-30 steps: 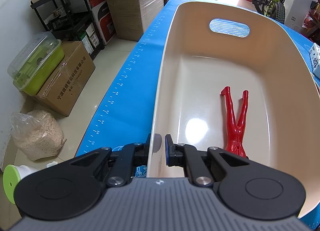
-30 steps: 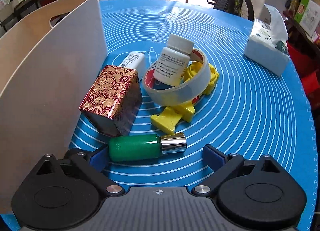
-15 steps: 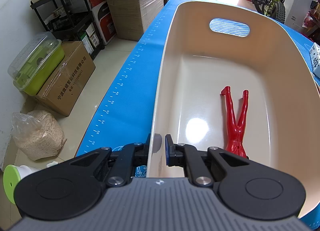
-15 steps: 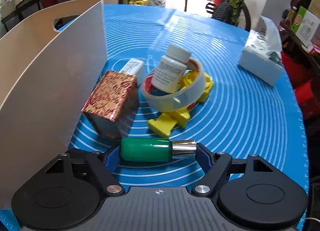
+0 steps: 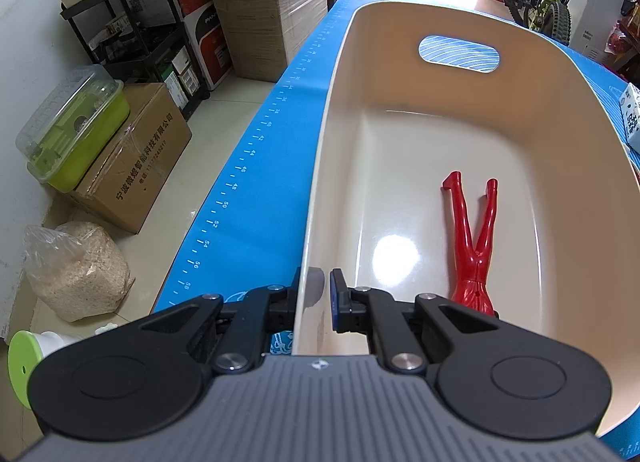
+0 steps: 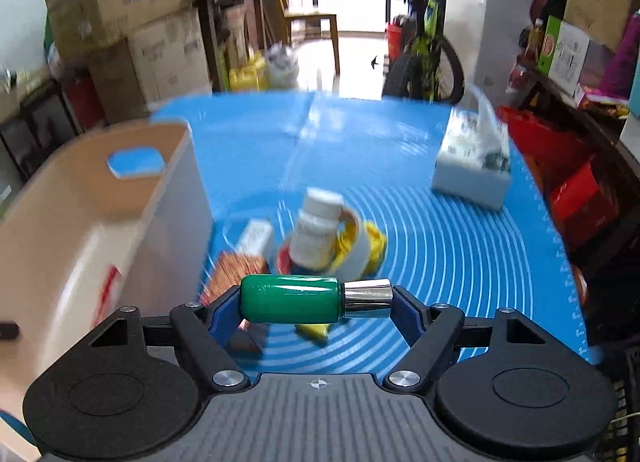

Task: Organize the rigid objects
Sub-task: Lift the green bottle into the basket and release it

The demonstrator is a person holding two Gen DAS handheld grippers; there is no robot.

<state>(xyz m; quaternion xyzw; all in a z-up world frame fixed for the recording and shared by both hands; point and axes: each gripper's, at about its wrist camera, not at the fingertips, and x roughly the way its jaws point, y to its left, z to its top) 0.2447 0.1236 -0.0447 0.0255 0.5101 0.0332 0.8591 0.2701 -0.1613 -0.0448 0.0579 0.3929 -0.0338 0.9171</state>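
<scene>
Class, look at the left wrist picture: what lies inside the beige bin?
Inside the beige bin lies one red plastic figure, legs pointing away. The left gripper clamps the near wall and hides the nearest floor strip.

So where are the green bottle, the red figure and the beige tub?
green bottle (image 6: 294, 299): right wrist view, middle of its green body, between the tongs.
red figure (image 5: 474, 246): left wrist view, its thighs.
beige tub (image 5: 460, 142): left wrist view, bare inner floor.
</scene>
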